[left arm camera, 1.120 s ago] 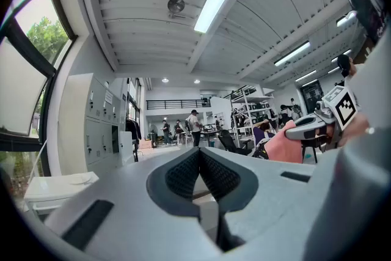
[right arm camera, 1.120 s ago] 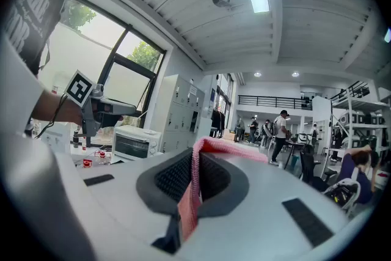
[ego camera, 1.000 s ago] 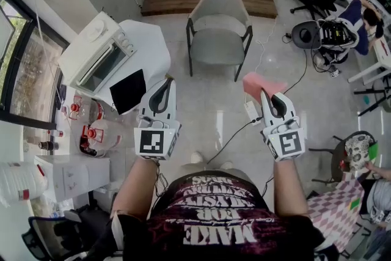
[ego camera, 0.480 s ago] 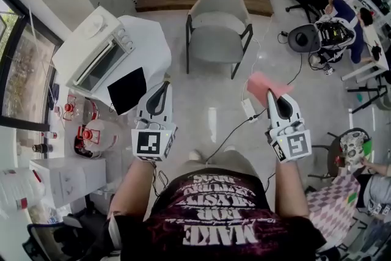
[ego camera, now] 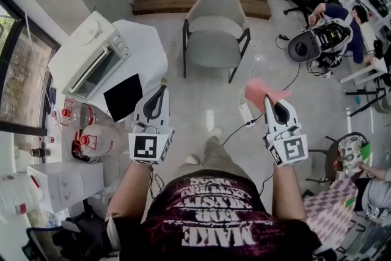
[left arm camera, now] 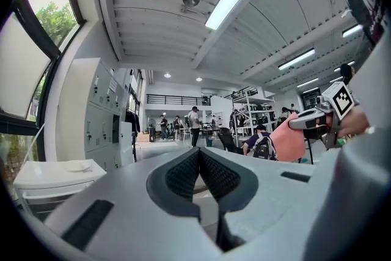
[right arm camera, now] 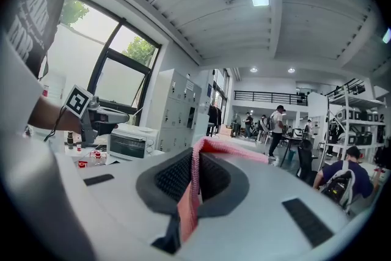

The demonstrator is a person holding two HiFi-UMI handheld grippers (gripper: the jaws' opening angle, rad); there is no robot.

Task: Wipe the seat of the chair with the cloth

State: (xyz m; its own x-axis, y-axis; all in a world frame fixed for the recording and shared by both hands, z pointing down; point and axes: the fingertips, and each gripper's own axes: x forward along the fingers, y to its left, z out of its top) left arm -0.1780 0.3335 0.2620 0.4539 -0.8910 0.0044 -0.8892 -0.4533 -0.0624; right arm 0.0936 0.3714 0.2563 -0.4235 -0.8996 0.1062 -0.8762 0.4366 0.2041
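Observation:
A grey-beige armchair (ego camera: 214, 30) with black legs stands on the tiled floor ahead of me, its seat bare. My right gripper (ego camera: 269, 98) is shut on a pink cloth (ego camera: 261, 91), held up at waist height right of and short of the chair. That cloth (right arm camera: 194, 183) runs pinched between the dark pads in the right gripper view. My left gripper (ego camera: 157, 93) is shut with nothing in it, level with the right one and left of the chair; its pads (left arm camera: 183, 174) meet in the left gripper view, where the cloth (left arm camera: 288, 137) shows at the right.
A white table (ego camera: 143, 49) with a toaster oven (ego camera: 91, 58) and a black tablet (ego camera: 123, 95) stands left of the chair. Water jugs (ego camera: 95, 137) sit on the floor at left. A cable and power strip (ego camera: 247, 112) lie before the chair. People and desks are at right.
I have stepped a little closer to the chair; both grippers keep their pose and the cloth stays pinched in the right one.

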